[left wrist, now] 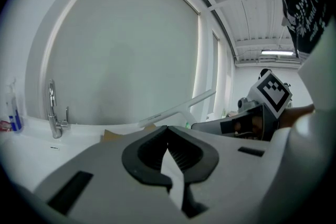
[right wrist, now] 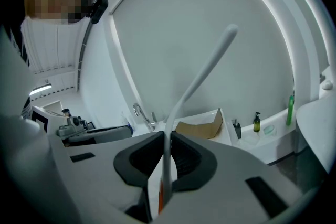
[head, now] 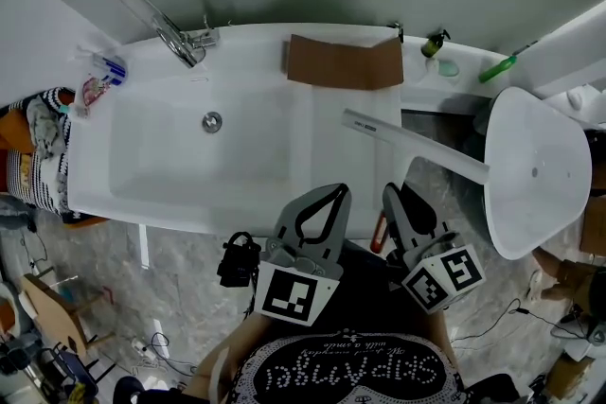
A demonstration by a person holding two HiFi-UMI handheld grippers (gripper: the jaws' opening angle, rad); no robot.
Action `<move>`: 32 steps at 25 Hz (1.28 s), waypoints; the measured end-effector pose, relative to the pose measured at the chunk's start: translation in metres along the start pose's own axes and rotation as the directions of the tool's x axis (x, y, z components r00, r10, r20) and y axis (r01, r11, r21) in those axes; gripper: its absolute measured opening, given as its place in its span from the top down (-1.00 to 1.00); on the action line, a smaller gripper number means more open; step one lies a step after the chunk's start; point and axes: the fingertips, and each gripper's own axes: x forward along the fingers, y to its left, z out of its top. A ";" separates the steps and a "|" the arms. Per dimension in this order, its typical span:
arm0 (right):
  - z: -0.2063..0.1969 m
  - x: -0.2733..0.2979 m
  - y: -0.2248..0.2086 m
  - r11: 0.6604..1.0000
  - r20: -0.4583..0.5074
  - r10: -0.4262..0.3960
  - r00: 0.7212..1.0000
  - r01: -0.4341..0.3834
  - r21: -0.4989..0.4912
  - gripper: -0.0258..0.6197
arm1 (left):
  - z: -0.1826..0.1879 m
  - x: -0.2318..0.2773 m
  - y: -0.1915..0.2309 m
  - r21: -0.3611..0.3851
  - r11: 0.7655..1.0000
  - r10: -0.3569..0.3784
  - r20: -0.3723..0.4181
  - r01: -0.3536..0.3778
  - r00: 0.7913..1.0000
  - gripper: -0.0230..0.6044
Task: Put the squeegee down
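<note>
Nearest the person, below the washbasin's front edge, the two grippers are held side by side, each with its marker cube (head: 294, 293) toward the body. The left gripper (head: 338, 190) points at the front edge of the washbasin (head: 189, 184); its fingers (left wrist: 152, 149) are pressed together at the tips with nothing between them. Just beside it, off the front right corner, the right gripper (head: 390, 190) has its fingers (right wrist: 194, 157) pinching the slim handle of the squeegee (head: 417, 145), an orange part showing low in the grip. The handle rises from the fingers and the long white blade lies across above the washbasin's right edge, one end over the flat right side of the basin, the other reaching toward the rim of the white stool (head: 540, 184) that stands to the right. Whether the blade touches anything cannot be told. Farther in, the drain (head: 212, 121) sits in the bowl on the left side. Along the far edge stand the chrome faucet (head: 185, 43) near the far left corner, a folded piece of cardboard (head: 346, 61) at the middle, and at the far right corner a small dark pump bottle (head: 434, 43) with a slim green item (head: 497, 68) just beyond it.
</note>
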 end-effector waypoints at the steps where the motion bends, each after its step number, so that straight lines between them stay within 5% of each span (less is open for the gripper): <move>1: 0.000 0.000 0.001 1.000 0.000 -0.003 1.000 0.003 0.003 0.75 | 0.000 -0.001 0.001 0.001 1.000 -0.001 0.003 0.001 1.000 0.91; 22: -0.005 0.015 0.015 1.000 -0.012 0.013 1.000 -0.013 0.000 0.75 | 0.000 -0.015 0.025 -0.085 0.996 0.042 0.063 -0.037 0.997 0.91; 32: -0.032 0.091 -0.014 0.993 -0.107 0.090 0.990 -0.081 0.087 0.75 | -0.002 -0.024 0.054 -0.144 0.981 0.139 0.052 -0.130 0.989 0.91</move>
